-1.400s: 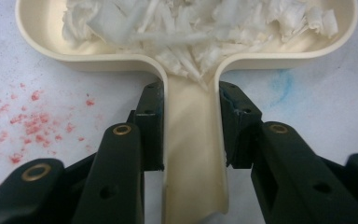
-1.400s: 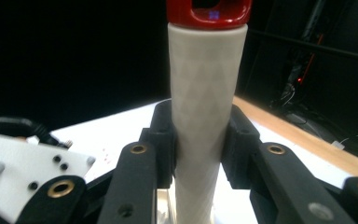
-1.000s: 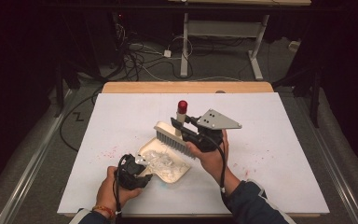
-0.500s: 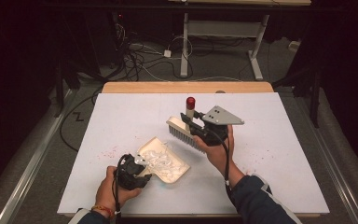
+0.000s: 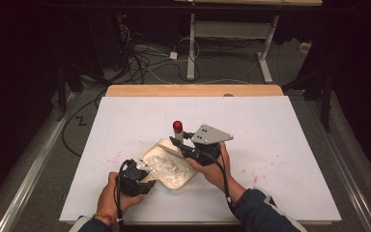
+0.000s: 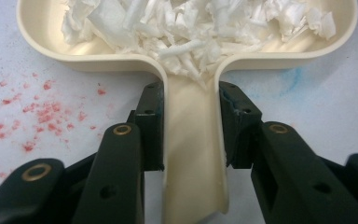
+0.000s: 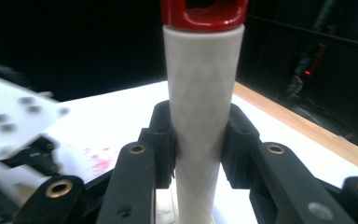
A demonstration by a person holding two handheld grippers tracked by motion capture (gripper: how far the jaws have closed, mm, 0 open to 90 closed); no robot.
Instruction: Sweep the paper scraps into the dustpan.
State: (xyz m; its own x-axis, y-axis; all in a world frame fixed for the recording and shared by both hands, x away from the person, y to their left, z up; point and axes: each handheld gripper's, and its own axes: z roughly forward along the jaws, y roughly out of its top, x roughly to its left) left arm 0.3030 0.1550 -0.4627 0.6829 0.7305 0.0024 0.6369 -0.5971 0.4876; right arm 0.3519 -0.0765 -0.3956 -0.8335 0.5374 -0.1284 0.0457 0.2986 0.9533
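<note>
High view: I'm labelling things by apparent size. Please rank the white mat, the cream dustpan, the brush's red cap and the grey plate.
Largest to smallest as they look:
1. white mat
2. cream dustpan
3. grey plate
4. red cap

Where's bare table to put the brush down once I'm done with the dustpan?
Free: the white sheet right of the brush, and the far strip before the wooden edge. Crowded: near middle, around dustpan and both hands.
</note>
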